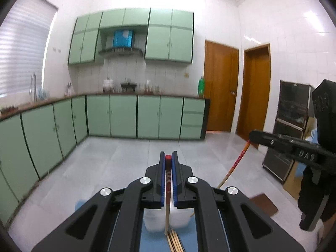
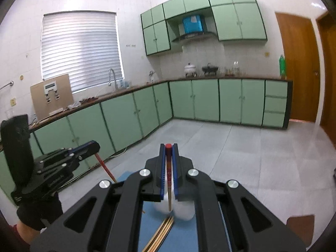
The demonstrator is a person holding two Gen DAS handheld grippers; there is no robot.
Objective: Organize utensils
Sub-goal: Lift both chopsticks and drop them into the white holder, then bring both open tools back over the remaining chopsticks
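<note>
L gripper (image 1: 168,159) has its blue-padded fingers (image 1: 162,180) clamped on one red-tipped chopstick (image 1: 167,197); red end pokes out at the fingertips, pale wood shaft runs down between the pads toward the cam. R gripper (image 2: 168,151) same deal: fingers (image 2: 161,178) pinched tight on a second chopstick (image 2: 169,180), red end at the tips, wood end hanging below the pads.

Containers: a white cup (image 1: 178,216) sits right under the L fingers, on a blue mat (image 1: 189,239). In R view the same white cup (image 2: 182,212) is just below/behind the pads on the mat (image 2: 182,239). What's inside it: can't tell, too blurred + blocked by the fingers. A loose bundle of plain wooden chopsticks (image 2: 159,233) lies flat on the mat beside the cup, below the R fingers; also seen under the L fingers (image 1: 174,241).

Each gripper shows in the other's cam: R one off to the right of the L fingers (image 1: 255,135), L one off to the left of the R fingers (image 2: 94,146), each w/ its stick angling down.

Writing: "DAS" embossed on the R gripper's body in L view. Other marks not legible.
</note>
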